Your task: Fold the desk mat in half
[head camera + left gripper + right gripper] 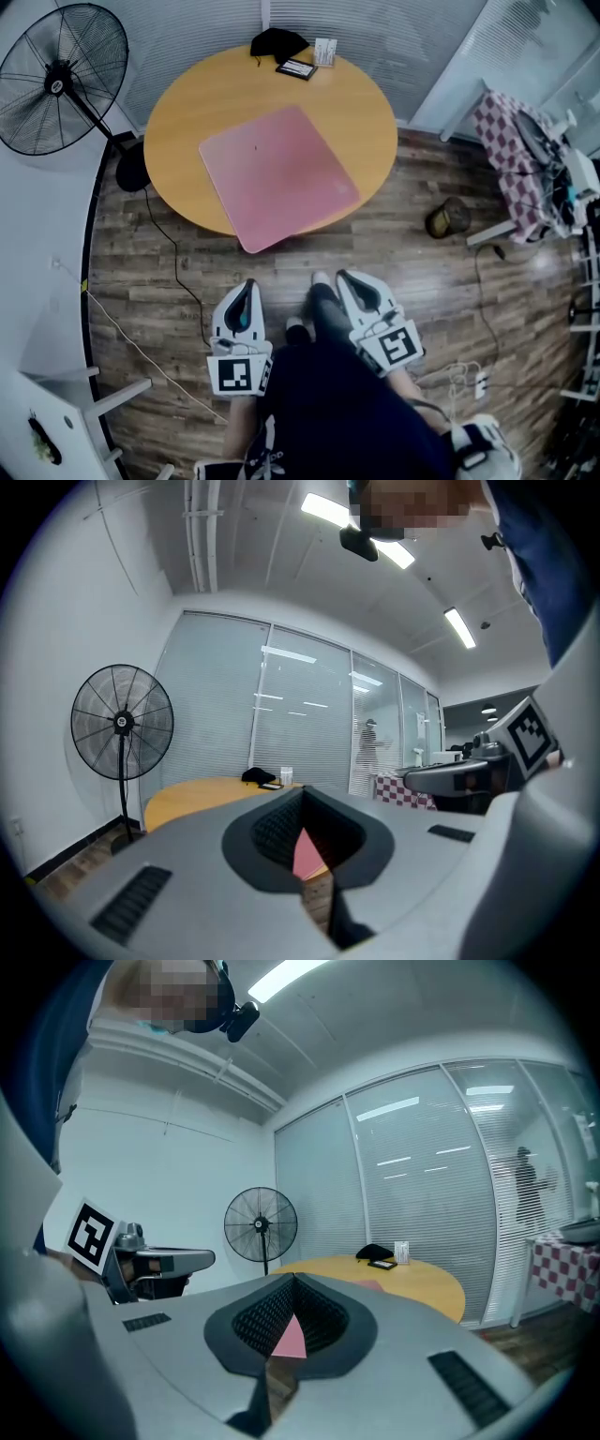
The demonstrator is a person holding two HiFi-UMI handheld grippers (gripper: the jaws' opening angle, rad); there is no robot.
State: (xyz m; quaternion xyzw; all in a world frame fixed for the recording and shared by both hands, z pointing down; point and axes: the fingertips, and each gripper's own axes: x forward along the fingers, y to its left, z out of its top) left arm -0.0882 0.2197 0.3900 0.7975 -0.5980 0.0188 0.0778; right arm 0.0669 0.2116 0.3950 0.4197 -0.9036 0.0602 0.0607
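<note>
We are holding the left gripper and right gripper low, both clenched empty, with the pink desk mat lying flat on the round table well ahead of them. We are planning on opening both while reaching forward for its near edge.

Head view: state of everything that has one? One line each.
desk mat: unfolded, flat on the table, near corner past the table's edge
left gripper: shut, empty, short of the table
right gripper: shut, empty, short of the table
fan: upright on the floor; can't tell if it is spinning
</note>
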